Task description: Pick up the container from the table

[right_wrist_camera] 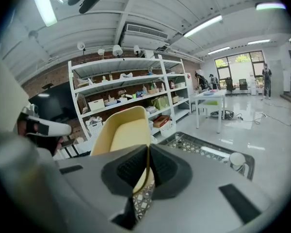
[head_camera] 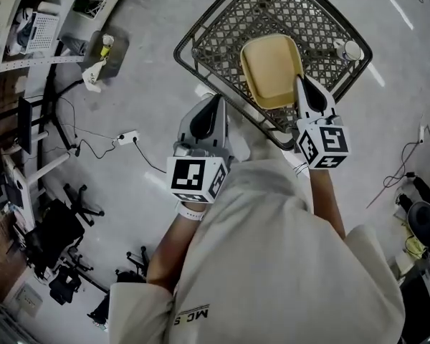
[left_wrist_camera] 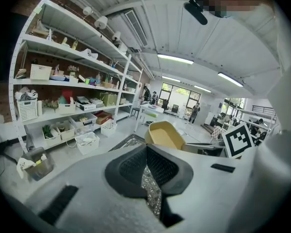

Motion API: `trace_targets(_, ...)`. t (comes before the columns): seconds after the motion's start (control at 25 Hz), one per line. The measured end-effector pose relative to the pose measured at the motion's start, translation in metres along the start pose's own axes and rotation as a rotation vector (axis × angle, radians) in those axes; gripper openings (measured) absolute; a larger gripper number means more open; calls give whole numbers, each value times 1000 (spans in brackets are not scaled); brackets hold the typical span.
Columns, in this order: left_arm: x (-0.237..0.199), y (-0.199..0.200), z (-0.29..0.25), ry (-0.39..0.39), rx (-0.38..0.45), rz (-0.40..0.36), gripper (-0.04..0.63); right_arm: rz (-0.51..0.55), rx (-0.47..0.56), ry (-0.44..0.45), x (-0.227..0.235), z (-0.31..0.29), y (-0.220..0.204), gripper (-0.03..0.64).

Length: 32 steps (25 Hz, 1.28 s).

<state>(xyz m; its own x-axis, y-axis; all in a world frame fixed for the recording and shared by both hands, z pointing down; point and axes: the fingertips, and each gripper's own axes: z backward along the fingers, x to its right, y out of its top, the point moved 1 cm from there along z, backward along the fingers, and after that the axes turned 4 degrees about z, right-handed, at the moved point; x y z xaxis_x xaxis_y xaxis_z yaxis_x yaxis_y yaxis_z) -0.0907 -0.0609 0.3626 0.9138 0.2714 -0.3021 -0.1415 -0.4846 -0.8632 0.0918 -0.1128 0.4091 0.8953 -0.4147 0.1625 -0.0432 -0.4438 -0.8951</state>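
Observation:
A tan-yellow plastic container [head_camera: 271, 69] is over the near part of the black wire-mesh table [head_camera: 287, 9]. My right gripper [head_camera: 301, 81] is shut on its right rim. In the right gripper view the thin yellow wall [right_wrist_camera: 123, 132] runs between the closed pads of the right gripper [right_wrist_camera: 148, 147], and the container tilts up with its hollow facing me. My left gripper [head_camera: 213, 99] hangs left of the table's near corner, shut with nothing in it. The left gripper view shows the left gripper [left_wrist_camera: 146, 147] with its pads together and the container [left_wrist_camera: 165, 134] beyond them.
A white cup [head_camera: 351, 49] stands at the table's right edge. Storage shelves [left_wrist_camera: 63, 96] line the left wall, with a grey bin [head_camera: 107, 52] on the floor beside them. A power strip [head_camera: 127, 137] and cables lie on the floor to the left. Chair bases sit lower left.

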Motion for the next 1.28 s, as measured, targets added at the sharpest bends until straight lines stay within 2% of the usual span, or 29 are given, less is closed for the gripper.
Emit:
trace_targets(0.72,44,43,10,-51,108,-76,14,36,198,-7,13,87,77,29)
trace_targets(1.28,70,60,12,-98,145,-87,12,34,256,-50,28,114,93,29)
